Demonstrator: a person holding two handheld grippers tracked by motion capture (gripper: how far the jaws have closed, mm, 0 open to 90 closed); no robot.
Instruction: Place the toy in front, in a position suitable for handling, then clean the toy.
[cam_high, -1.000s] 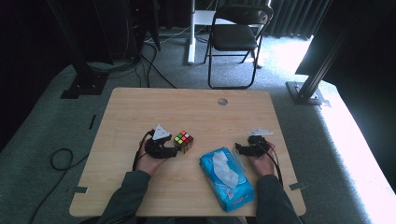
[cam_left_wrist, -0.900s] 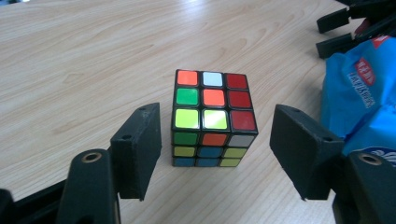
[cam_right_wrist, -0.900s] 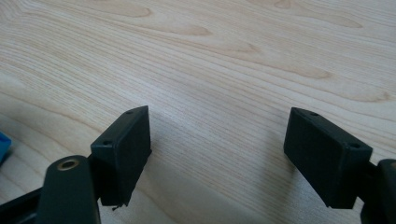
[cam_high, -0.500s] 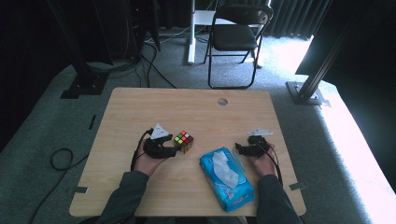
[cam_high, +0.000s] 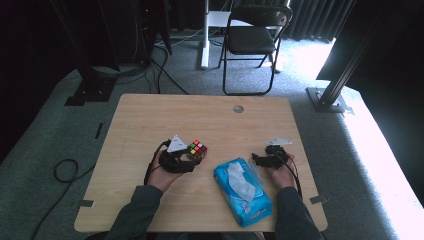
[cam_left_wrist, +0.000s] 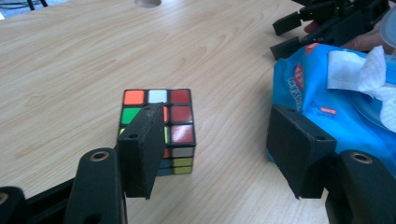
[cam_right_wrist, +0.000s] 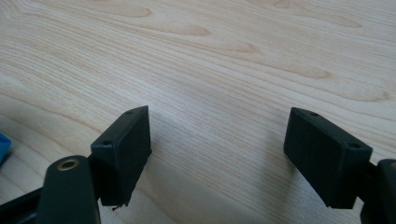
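The puzzle cube (cam_high: 198, 149) sits a little left of centre in the high view, flat on the wooden bench (cam_high: 150, 120), with the left tongs (cam_high: 192, 159) pulled up right against its lower-left side. So the step in hand looks like a grab of the cube.

To do it well, the tongs probably need to be shifted sideways first. In the left gripper view the cube (cam_left_wrist: 161, 128) is seen behind the left-hand jaw instead of in the gap, so a squeeze from here would likely just shove it along. Better if the cube is centred between the jaws, flat faces squared to the pads, and the squeeze is kept gentle, since a cube like that can twist or skid on smooth wood. The blue wipes pack (cam_left_wrist: 336, 93) is close on the right of that view, so some care is needed not to snag it.

Left tongs (cam_left_wrist: 219, 158): spread wide, nothing pinched; whether the near jaw actually touches the cube can't be told.

Right tongs (cam_right_wrist: 233, 158): spread wide too, only bare bench between the jaws, nothing held. In the high view they're parked right of centre (cam_high: 256, 159), just beside the wipes pack (cam_high: 244, 192).
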